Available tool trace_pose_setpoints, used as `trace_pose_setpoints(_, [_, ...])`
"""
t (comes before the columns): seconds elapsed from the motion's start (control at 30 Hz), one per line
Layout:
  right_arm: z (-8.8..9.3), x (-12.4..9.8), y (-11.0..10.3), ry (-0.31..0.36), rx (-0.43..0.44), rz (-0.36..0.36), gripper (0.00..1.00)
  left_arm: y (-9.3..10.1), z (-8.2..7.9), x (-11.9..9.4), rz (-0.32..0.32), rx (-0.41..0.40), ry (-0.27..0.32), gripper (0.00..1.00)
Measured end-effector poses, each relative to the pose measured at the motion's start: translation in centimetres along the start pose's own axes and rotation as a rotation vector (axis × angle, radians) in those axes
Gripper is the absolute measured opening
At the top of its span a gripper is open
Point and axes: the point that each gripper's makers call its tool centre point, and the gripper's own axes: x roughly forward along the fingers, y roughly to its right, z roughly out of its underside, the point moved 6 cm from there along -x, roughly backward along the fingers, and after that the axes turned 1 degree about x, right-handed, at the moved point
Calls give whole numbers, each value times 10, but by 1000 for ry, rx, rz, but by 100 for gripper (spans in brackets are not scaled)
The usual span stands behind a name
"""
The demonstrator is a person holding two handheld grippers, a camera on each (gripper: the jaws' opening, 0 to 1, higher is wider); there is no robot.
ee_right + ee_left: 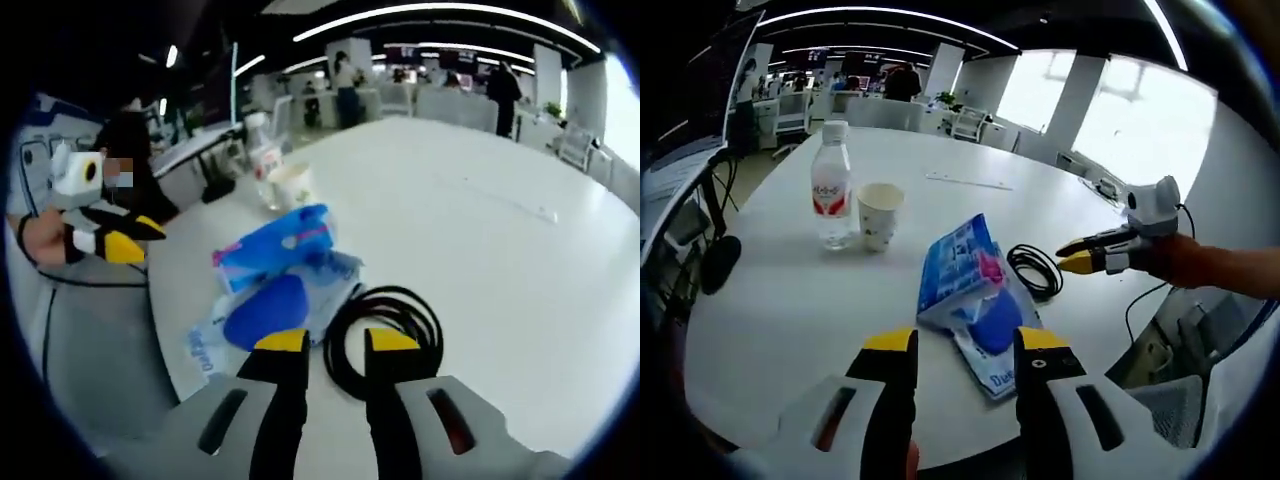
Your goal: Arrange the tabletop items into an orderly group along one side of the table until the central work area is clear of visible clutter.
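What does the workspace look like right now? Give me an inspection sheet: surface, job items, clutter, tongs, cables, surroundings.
Surface: white round table, mostly bare beyond the items.
Job items: water bottle upright, paper cup upright right beside it; blue tissue pack lying over a blue plastic bag near the table's edge.
Clutter: a thin white strip farther across the table.
Tongs: left tongs open, empty, just short of the bag; right tongs open, empty, at the coiled cable.
Cables: black coiled cable on the table beside the bag; another dark lead hangs off the table's edge.
Surroundings: open office, desks, chairs, people standing far off, bright windows.
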Motion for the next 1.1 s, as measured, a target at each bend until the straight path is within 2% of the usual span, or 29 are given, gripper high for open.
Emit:
trace_pose_setpoints(0.37, [33,-12,-10,-10,85,23,19,8,-7,24,16,51,-33,37])
trace_pose_setpoints(0.6, [39,-17,-15,4,128,32,18,15,-10,38,28,116,-56,38])
trace_pose_setpoints(1.1, [44,-21,-20,9,147,34,18,17,-11,71,-6,201,-100,44])
